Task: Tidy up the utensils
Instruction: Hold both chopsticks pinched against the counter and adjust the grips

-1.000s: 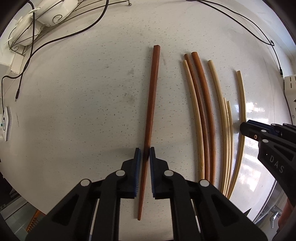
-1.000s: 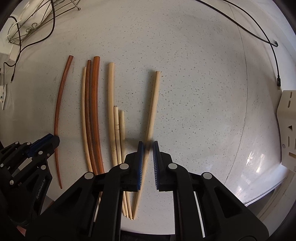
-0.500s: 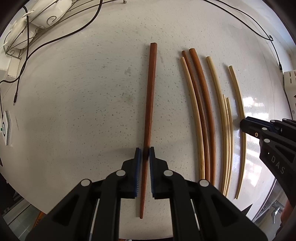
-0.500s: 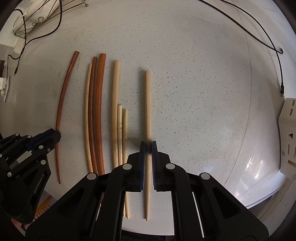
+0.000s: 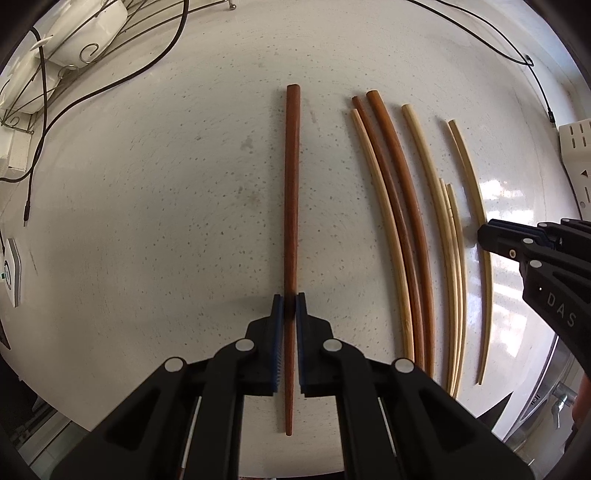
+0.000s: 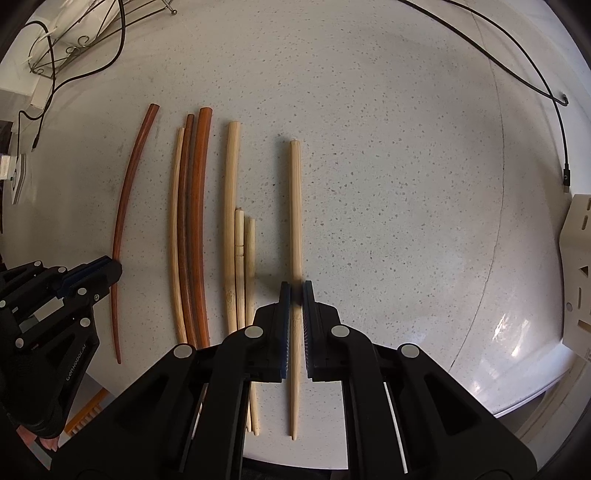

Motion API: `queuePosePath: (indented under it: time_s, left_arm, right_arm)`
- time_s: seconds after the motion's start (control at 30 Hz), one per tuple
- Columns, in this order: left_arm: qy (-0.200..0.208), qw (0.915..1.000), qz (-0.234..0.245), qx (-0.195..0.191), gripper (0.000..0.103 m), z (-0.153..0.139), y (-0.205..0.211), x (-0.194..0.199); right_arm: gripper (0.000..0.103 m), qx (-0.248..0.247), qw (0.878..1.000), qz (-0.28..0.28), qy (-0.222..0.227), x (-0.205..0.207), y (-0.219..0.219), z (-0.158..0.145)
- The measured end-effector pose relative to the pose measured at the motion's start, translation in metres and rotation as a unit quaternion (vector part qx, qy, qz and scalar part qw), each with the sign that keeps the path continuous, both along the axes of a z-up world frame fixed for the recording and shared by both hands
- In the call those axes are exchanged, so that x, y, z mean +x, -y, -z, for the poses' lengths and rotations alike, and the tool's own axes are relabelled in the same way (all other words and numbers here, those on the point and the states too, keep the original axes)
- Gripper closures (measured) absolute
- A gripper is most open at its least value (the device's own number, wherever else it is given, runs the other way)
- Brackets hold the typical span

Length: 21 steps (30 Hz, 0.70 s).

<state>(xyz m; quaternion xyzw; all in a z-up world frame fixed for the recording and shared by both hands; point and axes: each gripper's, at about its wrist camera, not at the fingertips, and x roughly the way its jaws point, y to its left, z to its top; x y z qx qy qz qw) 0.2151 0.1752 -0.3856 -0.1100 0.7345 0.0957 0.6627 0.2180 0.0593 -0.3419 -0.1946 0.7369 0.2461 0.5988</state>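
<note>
Left gripper: clamped on the dark red chopstick, left of the chopstick row on the table. Right gripper: clamped on a pale chopstick, right of the row. Right wrist view alone shows this grip closely; left wrist view alone shows white dishes.

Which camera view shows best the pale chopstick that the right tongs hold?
The right wrist view: there the pale chopstick runs straight up the middle, clamped between the right tongs. In the left wrist view it is a thin curved stick at the far right, partly hidden.
</note>
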Motion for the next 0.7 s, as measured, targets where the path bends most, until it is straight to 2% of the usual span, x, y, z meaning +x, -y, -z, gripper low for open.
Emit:
queuePosePath:
  time_s: [0.23,0.5,0.7]
  left_arm:
    - [0.009,0.9999,-0.009,-0.010,0.097,0.002,-0.009,-0.004]
    - [0.027,0.9995,-0.010,-0.014,0.097,-0.009,-0.015,-0.009]
    - [0.038,0.9991,-0.009,-0.017,0.097,-0.016,-0.020,-0.011]
  right_arm:
    - [0.097,0.002,1.000,0.005,-0.003,0.002,0.007,0.000]
    - [0.097,0.007,1.000,0.015,0.001,-0.004,0.020,0.005]
    - [0.097,0.015,1.000,0.026,0.006,-0.002,0.031,-0.004]
